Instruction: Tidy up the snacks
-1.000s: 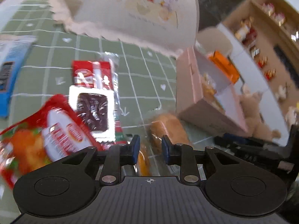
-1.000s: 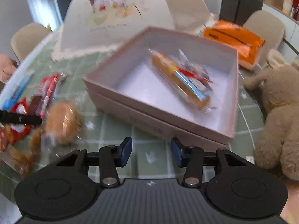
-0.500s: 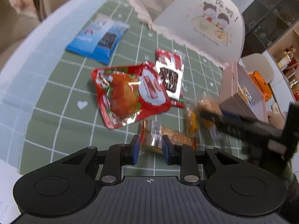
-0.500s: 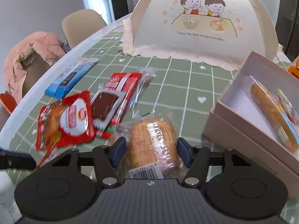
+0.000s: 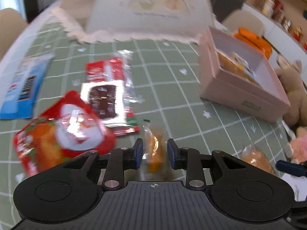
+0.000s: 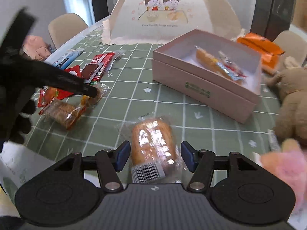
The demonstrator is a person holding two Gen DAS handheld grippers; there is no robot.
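My right gripper (image 6: 155,156) is open around a wrapped bread bun (image 6: 153,149) lying on the green tablecloth; the pads stand apart from it. My left gripper (image 5: 155,154) is open around a small orange wrapped cake (image 5: 155,151). An open pink box (image 6: 207,84) holds a long bread stick and a small packet (image 6: 218,65); it also shows in the left wrist view (image 5: 241,88). A red snack bag (image 5: 61,132), a chocolate wafer pack (image 5: 107,95) and a blue pack (image 5: 23,86) lie to the left.
A dome food cover (image 6: 172,15) stands at the back. An orange packet (image 6: 259,48) and a brown plush toy (image 6: 291,99) are right of the box. A wrapped cracker pack (image 6: 61,113) lies left. Chairs stand around the table.
The right gripper pulled back toward the table's front with the bun between its open fingers. The left gripper moved over the small orange cake and its fingers opened slightly.
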